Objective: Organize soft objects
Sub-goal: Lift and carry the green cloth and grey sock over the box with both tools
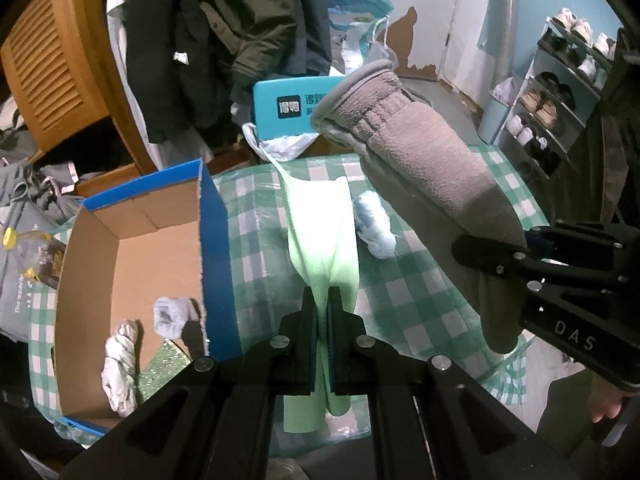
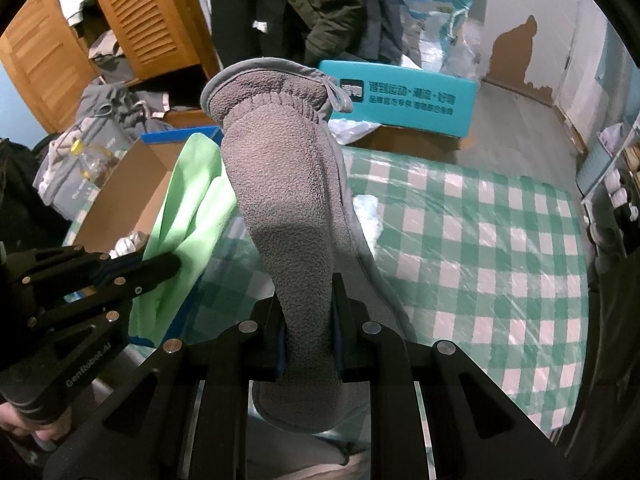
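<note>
My left gripper [image 1: 322,316] is shut on a light green cloth [image 1: 324,224] and holds it above the checked table. My right gripper [image 2: 308,320] is shut on a grey fleece mitt [image 2: 280,184], held up in the air; the mitt also shows in the left wrist view [image 1: 424,160], to the right of the green cloth. An open cardboard box with blue sides [image 1: 216,240] stands at the left and holds a white rolled sock pair [image 1: 120,364], a pale grey sock bundle [image 1: 172,316] and a glittery green item [image 1: 160,368]. A blue-white sock bundle [image 1: 376,224] lies on the table.
The table has a green-white checked cover [image 2: 480,240]. A teal box [image 2: 404,96] stands behind it on a carton. Hanging coats [image 1: 224,40], a wooden louvred wardrobe [image 1: 52,64], a shoe rack [image 1: 560,92] and a clothes pile [image 2: 104,112] surround the table.
</note>
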{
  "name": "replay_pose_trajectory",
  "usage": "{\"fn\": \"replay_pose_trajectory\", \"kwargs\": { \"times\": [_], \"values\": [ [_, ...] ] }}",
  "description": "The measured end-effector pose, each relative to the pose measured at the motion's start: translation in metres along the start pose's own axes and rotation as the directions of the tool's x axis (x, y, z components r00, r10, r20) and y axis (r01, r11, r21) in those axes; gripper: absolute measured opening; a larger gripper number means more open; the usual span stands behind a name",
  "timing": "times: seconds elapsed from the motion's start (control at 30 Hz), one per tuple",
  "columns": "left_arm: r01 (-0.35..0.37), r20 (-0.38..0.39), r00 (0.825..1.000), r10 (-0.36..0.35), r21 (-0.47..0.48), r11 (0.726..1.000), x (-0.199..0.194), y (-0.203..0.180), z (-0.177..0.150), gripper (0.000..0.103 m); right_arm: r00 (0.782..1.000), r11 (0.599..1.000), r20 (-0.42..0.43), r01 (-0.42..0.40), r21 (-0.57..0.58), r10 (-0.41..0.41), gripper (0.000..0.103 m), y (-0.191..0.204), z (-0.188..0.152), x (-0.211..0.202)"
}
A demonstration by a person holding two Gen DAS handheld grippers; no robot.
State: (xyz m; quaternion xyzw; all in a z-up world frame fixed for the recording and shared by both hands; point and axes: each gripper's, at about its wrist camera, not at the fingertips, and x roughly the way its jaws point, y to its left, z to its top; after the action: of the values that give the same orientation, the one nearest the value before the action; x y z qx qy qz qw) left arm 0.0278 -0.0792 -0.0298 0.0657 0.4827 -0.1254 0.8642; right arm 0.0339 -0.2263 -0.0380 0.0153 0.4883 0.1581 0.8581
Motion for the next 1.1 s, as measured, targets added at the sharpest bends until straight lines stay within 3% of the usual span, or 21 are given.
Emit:
{"fn": "replay_pose_trajectory", "kwargs": {
  "times": [1.1],
  "values": [
    [-0.053, 0.062, 0.996, 0.063, -0.159, 0.986, -0.037, 0.099, -0.014, 0.004, 0.996, 0.987, -0.009, -0.089, -0.131, 0.088, 0.016, 0.103, 0.037, 0.019]
  ]
}}
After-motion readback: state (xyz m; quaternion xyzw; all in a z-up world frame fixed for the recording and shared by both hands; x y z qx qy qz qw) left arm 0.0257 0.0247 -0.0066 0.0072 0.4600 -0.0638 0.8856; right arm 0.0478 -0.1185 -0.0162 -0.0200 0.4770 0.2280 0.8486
